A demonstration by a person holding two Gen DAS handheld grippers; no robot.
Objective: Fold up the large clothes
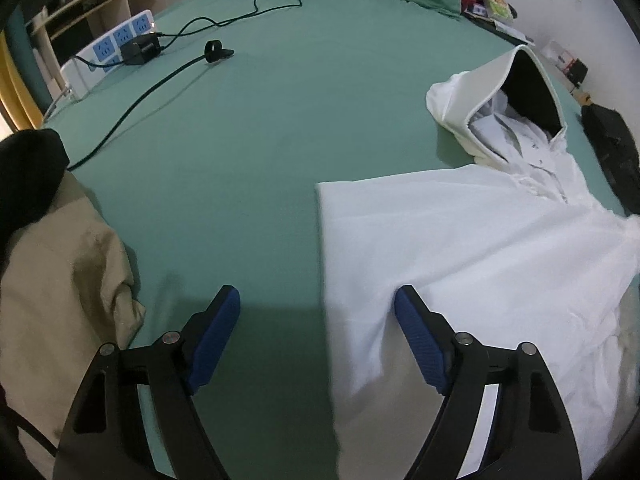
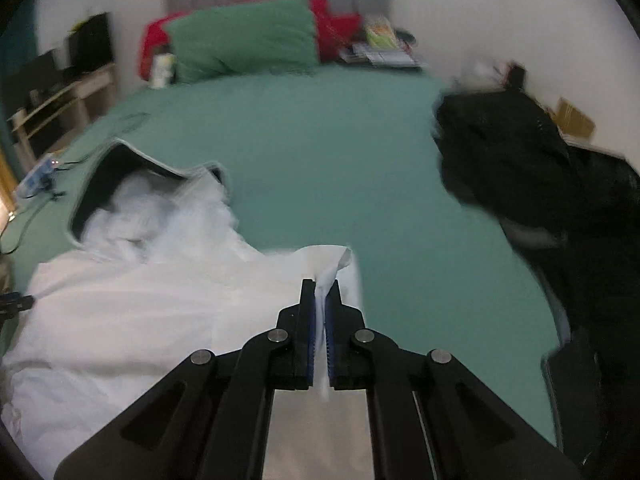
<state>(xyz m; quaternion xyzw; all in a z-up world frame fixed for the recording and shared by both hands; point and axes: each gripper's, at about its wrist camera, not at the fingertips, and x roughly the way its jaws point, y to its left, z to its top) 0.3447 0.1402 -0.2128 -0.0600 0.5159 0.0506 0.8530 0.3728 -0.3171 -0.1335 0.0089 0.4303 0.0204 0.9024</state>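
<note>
A white hooded garment lies spread on the green bed sheet, its dark-lined hood propped open at the far end. My left gripper stands open over the garment's left edge; its right finger rests on the white cloth and its left finger is over bare sheet. In the right wrist view the same garment lies to the left with its hood open. My right gripper is shut on a pinched fold of the white cloth at the garment's right side.
A tan garment with black trim lies at the left. A power strip with a charger and black cables sits at the far left. Black clothing is piled on the right. Green and red pillows lie by the headboard.
</note>
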